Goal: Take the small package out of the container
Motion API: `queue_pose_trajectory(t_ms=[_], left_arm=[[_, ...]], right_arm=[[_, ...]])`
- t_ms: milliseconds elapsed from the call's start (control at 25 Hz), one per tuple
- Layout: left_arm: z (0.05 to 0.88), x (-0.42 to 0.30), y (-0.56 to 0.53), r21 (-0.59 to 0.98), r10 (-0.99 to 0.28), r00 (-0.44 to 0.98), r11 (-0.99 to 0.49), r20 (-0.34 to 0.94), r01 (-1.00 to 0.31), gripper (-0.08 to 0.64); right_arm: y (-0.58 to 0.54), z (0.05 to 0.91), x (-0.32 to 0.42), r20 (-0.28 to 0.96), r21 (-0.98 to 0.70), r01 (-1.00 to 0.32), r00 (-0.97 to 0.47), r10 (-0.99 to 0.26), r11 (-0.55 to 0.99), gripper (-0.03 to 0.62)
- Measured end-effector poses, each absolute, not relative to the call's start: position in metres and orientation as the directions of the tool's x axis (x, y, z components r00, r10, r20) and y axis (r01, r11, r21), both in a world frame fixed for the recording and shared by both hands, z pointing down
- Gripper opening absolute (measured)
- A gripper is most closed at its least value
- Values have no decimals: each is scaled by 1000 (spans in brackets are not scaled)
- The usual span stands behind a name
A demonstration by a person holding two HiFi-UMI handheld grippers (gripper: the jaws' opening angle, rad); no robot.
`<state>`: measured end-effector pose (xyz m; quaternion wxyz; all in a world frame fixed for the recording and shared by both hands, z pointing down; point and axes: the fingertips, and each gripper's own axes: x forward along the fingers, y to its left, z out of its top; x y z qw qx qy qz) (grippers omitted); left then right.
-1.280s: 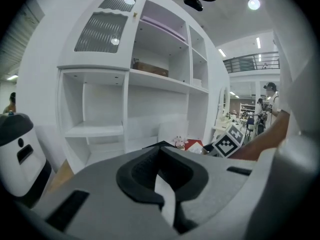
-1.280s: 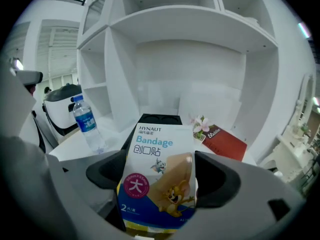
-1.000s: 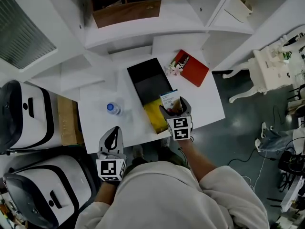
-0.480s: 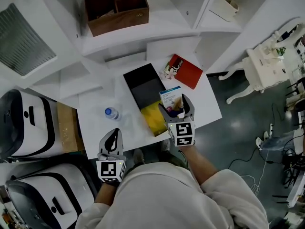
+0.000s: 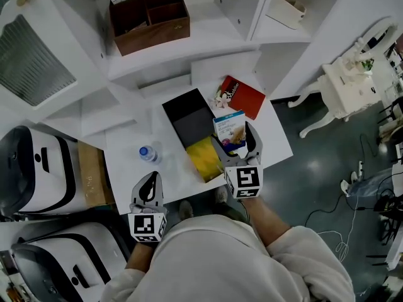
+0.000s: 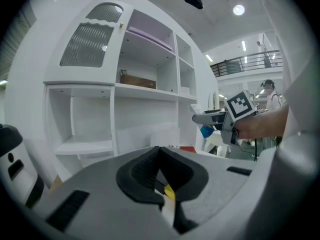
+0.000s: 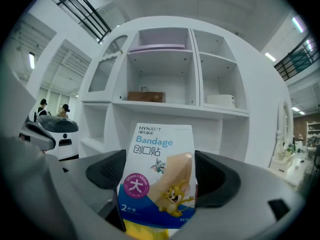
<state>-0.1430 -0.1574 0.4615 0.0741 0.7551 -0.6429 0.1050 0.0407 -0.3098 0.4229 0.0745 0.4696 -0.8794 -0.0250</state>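
Note:
My right gripper [image 5: 235,142] is shut on a small white and blue bandage package [image 5: 230,129], held up above the near end of the black container [image 5: 187,119]. In the right gripper view the package [image 7: 159,174] stands upright between the two jaws. A yellow item [image 5: 204,158] lies inside the container's near end. My left gripper [image 5: 149,187] hovers near the table's front edge, jaws shut with nothing held. In the left gripper view the shut left gripper [image 6: 161,176] points at the shelves, and the right gripper [image 6: 215,120] shows at right.
A water bottle [image 5: 148,153] stands left of the container on the white table [image 5: 129,168]. A red booklet [image 5: 242,96] lies at the table's far right. A brown wooden box [image 5: 148,16] sits on the shelf beyond. White machines [image 5: 38,162] stand at left.
The right gripper has lifted the bandage package higher and slightly right, up out of the container. The left gripper has stayed in place.

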Motion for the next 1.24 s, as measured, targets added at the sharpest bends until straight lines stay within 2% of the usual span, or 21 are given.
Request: queue_pose_trajectory(t_ms=[600,1240], left_arm=[[452,-144,-151,-50,-959,152,-169,240,-984,8],[447,-143,-153,-58,-961,158,-176,227,-983,8]], right_arm=[[-296,382,51,-5,122,-843,-529,-849,524,433],[-295,374,56,-24,127,-849,-519,-854,513,433]])
